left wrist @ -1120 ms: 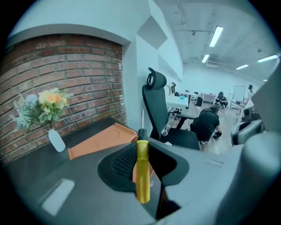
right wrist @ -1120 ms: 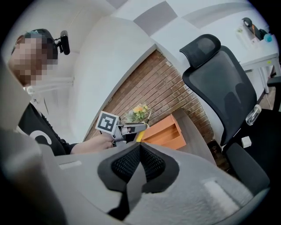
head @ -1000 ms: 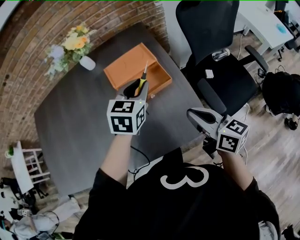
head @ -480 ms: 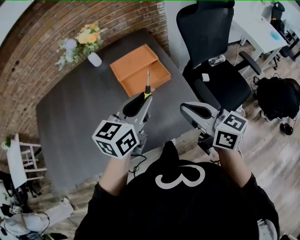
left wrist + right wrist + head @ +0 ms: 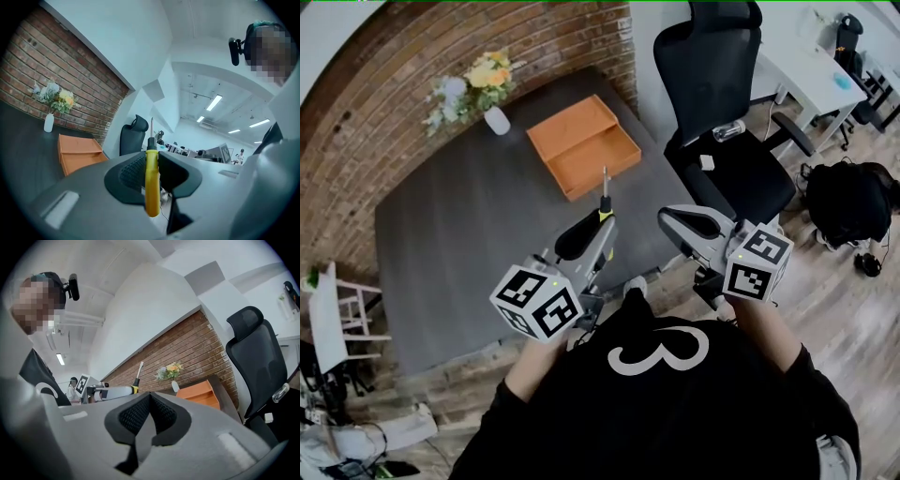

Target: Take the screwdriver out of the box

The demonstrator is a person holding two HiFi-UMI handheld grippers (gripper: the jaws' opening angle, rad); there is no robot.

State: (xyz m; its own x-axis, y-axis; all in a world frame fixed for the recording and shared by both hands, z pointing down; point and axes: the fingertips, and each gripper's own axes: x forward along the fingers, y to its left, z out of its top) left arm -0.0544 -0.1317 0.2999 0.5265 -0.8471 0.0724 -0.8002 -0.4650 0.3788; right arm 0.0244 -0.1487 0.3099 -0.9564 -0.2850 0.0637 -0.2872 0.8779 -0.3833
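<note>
A screwdriver (image 5: 603, 199) with a yellow handle and a bare metal shaft is clamped between the pads of my left gripper (image 5: 596, 221), shaft pointing up and away from me. It hangs over the near edge of the dark table, well clear of the open orange box (image 5: 584, 146). In the left gripper view the yellow handle (image 5: 151, 180) stands upright between the jaws, with the box (image 5: 77, 153) far off to the left. My right gripper (image 5: 672, 218) is shut and empty, off the table's right edge near the chair. Its pads (image 5: 161, 414) meet.
A white vase of flowers (image 5: 484, 86) stands at the table's back corner by the brick wall. A black office chair (image 5: 727, 122) is right of the table (image 5: 459, 244). A dark bag (image 5: 851, 202) lies on the wooden floor at far right.
My left gripper has drawn back from over the box toward me, carrying the screwdriver up and away. The right gripper has risen slightly and stayed shut.
</note>
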